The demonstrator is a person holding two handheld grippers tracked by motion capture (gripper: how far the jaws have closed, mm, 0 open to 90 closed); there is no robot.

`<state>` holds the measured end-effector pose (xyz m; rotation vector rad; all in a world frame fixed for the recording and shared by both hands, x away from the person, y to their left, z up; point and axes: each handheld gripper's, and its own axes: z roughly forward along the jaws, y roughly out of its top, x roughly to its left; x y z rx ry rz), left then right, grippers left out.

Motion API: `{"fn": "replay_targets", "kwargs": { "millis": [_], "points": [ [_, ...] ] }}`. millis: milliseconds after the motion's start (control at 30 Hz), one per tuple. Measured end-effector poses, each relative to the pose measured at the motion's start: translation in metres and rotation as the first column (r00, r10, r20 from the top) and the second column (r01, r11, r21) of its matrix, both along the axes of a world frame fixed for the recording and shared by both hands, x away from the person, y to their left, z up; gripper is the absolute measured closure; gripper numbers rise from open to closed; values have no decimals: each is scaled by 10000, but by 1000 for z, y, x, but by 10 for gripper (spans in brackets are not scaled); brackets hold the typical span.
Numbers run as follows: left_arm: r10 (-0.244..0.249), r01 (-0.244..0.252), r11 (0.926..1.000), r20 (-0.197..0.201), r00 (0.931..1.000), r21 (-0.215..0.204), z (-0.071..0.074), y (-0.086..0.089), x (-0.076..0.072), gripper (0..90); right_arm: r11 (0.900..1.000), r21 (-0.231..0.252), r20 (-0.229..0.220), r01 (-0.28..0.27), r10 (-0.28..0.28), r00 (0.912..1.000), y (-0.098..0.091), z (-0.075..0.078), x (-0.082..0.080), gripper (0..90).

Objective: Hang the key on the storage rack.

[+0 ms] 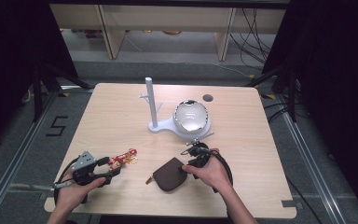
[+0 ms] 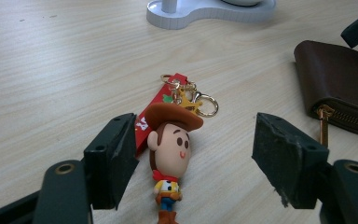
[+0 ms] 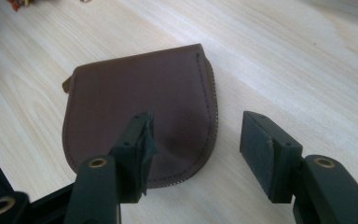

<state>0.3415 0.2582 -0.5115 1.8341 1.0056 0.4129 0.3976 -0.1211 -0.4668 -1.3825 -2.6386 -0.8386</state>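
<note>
While my left gripper [image 2: 193, 158] hovered low over the pale wooden table [image 1: 121, 121], its jaws stood wide apart with nothing pressed between them, and the little cowboy-figure keychain with its brown hat, red strap and gold clasp [image 2: 170, 149] lay flat on the wood in the gap, nearer my left-hand jaw, touching neither pad as far as I could tell. My right gripper [image 3: 196, 154] was likewise spread open, gripping nothing; the dark brown, rounded leather zip pouch [image 3: 140, 102] lay on the table just ahead of it, its curved edge reaching under my left-hand jaw while the right-hand jaw stood over bare wood. Beyond both pairs of jaws stood a white plastic stand with an upright post [image 1: 153, 105], carrying a shiny silver dome [image 1: 191, 115].
</note>
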Motion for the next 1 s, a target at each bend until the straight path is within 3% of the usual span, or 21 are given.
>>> {"fn": "replay_targets", "kwargs": {
  "millis": [100, 167, 233, 333, 467, 600, 700, 833, 867, 900, 1000],
  "points": [
    [22, -22, 10000, 11, 10000, 1, 0, 0, 0, 299, 9993, -274, -558, -237, 221, 9982, 6, 0, 5, 462],
    [32, -32, 10000, 15, 10000, -7, 0, 0, 0, 299, 9985, -283, -638, -471, 452, 9969, 9, -2, 9, 462],
    [-1, 1, 10000, 33, 10000, -46, 0, 1, 0, 297, 9975, -585, -707, -393, 351, 9969, 11, -3, 11, 462],
    [23, -23, 10000, 37, 10000, -43, 0, 2, 0, 297, 9981, -464, -1060, -397, 346, 9938, 14, -4, 13, 457],
    [79, -79, 10000, 31, 10000, -43, -1, 2, 0, 297, 9976, -345, -1142, -599, 556, 9919, 14, -8, 19, 454],
    [131, -131, 9999, -8, 9999, 22, -1, 2, 0, 297, 9988, -267, -1523, -420, 375, 9876, 12, -10, 22, 459],
    [134, -134, 9999, -21, 9999, -64, -2, 2, 0, 297, 9994, 189, -1938, -279, 310, 9806, 11, -13, 23, 495],
    [126, -127, 9999, -51, 9999, -96, -4, 2, 1, 297, 9985, 348, -1956, -423, 484, 9795, 8, -16, 26, 540],
    [127, -127, 9999, -57, 9999, -88, -4, 3, 1, 297, 9982, 171, -1843, -579, 601, 9810, 8, -15, 27, 546],
    [135, -136, 9999, -64, 9999, -106, -4, 3, 0, 297, 9993, 76, -2172, -373, 381, 9754, 9, -13, 26, 557],
    [160, -160, 9998, -49, 9999, -111, -4, 3, 0, 298, 9986, 125, -2045, -513, 527, 9775, 7, -13, 27, 598]
  ]
}}
